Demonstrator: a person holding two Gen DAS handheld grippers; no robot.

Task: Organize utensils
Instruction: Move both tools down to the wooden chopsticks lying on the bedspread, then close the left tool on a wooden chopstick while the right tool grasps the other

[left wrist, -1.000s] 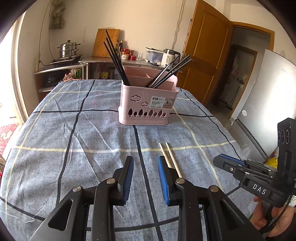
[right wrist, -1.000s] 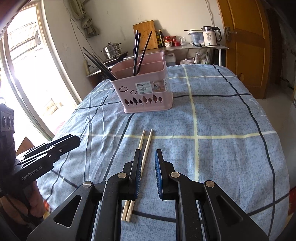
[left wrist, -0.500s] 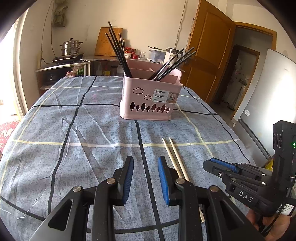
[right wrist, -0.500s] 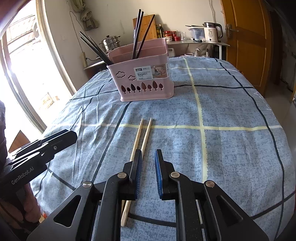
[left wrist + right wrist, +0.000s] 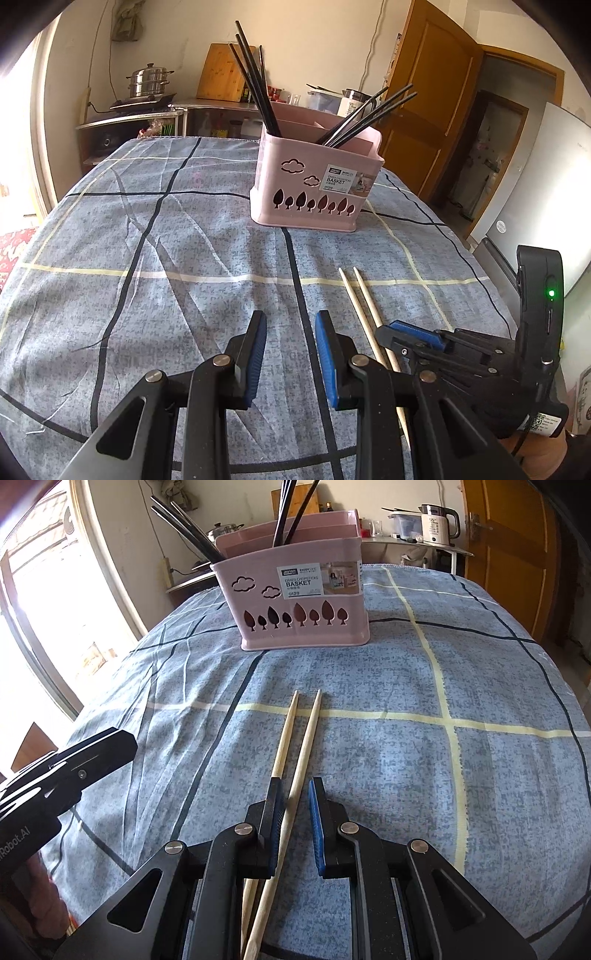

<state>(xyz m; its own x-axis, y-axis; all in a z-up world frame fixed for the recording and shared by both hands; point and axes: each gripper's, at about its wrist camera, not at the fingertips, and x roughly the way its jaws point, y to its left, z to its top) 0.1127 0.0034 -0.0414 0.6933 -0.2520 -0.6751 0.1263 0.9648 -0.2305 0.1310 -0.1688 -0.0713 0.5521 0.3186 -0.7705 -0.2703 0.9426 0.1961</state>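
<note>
Two pale wooden chopsticks [image 5: 299,749] lie side by side on the blue checked tablecloth [image 5: 369,686]. They also show in the left wrist view [image 5: 360,299]. My right gripper [image 5: 293,812] is open and low over their near half; one chopstick lies between its jaws, the other under the left finger [image 5: 271,823]. A pink utensil basket [image 5: 299,587] holding several black chopsticks [image 5: 255,81] stands beyond them, also in the left wrist view [image 5: 314,181]. My left gripper [image 5: 290,350] is open and empty, left of the wooden chopsticks. The right gripper shows beside it [image 5: 410,334].
The table's right edge [image 5: 569,701] drops off toward a wooden door [image 5: 517,546]. A counter behind the table carries a kettle [image 5: 439,524], a steel pot [image 5: 149,79] and a cutting board [image 5: 221,72]. A bright window is to the left [image 5: 44,602].
Both grippers moved forward and lower toward the basket. The right gripper came down over the wooden chopsticks, so one now lies between its jaws. Both stayed open.
</note>
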